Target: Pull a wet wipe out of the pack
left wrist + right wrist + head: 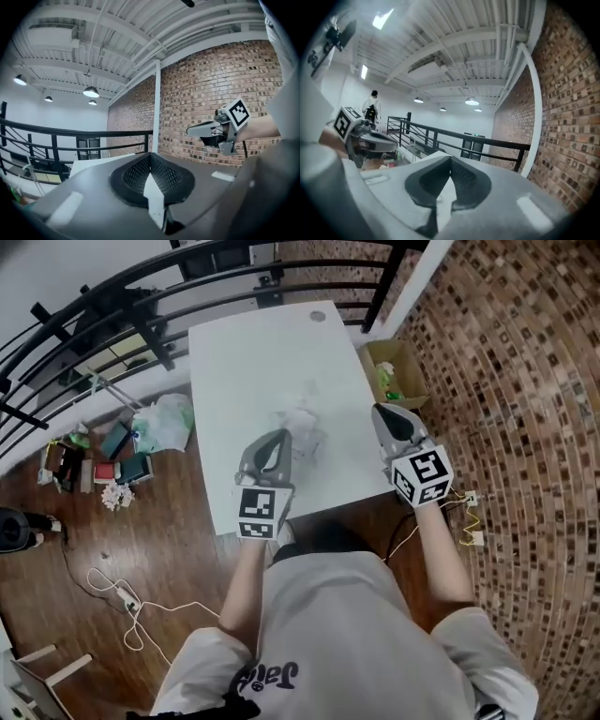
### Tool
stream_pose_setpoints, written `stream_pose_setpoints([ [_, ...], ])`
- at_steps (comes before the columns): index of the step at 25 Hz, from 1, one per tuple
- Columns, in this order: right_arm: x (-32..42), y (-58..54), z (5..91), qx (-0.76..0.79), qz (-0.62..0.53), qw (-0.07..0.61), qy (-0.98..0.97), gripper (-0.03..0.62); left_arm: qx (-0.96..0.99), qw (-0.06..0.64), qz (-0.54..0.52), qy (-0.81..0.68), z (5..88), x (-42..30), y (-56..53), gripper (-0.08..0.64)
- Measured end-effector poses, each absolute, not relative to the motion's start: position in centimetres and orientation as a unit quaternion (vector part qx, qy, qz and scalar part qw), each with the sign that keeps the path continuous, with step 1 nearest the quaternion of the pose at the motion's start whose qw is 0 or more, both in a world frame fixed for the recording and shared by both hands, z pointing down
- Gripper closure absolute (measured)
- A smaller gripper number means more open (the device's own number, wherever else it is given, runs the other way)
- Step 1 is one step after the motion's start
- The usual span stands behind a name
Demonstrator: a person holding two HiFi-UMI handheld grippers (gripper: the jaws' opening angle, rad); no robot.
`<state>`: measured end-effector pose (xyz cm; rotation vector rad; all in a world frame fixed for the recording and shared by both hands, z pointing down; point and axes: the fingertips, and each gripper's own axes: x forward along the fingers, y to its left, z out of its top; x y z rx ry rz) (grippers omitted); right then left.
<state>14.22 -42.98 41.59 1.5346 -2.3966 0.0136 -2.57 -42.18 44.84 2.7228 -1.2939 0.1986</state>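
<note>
On the white table, near its middle, the wet wipes lie as a pale crumpled heap. It is too blurred to tell pack from loose sheet. A dark railing runs beyond the table's far edge, and a brick wall rises on its right. An open cardboard box stands between the table and that wall. Bags and boxes clutter the wooden floor to the table's left.

The person stands at the table's near edge with both forearms stretched forward. The left gripper hangs over the table, its tip just short of the heap. The right gripper is held over the table's right edge, well apart from the heap. Both point nearly level.

Each gripper view shows its own jaws closed tip to tip. A white sliver shows in the slit behind the tips, and whether it is wipe cannot be told.

Only the head view shows the wipes. The left gripper view adds white ceiling beams and hanging lamps. Only the right gripper view shows a distant person beyond the railing.
</note>
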Motion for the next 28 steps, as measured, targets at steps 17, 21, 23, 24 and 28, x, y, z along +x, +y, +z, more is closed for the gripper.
stream_pose_setpoints([
  [17, 18.6, -21.8, 41.0, 0.514, 0.077, 0.019, -0.854, 0.601, 0.853, 0.033, 0.078, -0.515, 41.5, 5.5, -21.5, 0.543],
  [21, 18.3, -18.7, 39.3, 0.514, 0.068, 0.024, -0.855, 0.601, 0.848, 0.032, 0.083, -0.523, 40.3, 5.6, -18.1, 0.543],
  [23, 17.7, -17.6, 38.0, 0.513, 0.051, 0.025, -0.856, 0.601, 0.852, 0.021, 0.077, -0.517, 39.0, 6.0, -17.3, 0.543],
  [24, 17.3, -17.1, 37.6, 0.511, 0.044, 0.025, -0.858, 0.601, 0.854, 0.016, 0.073, -0.514, 38.5, 6.2, -17.0, 0.543],
  [28, 15.6, -15.3, 37.2, 0.501, 0.026, 0.026, -0.865, 0.601, 0.859, 0.0, 0.061, -0.508, 37.6, 6.6, -15.7, 0.543],
])
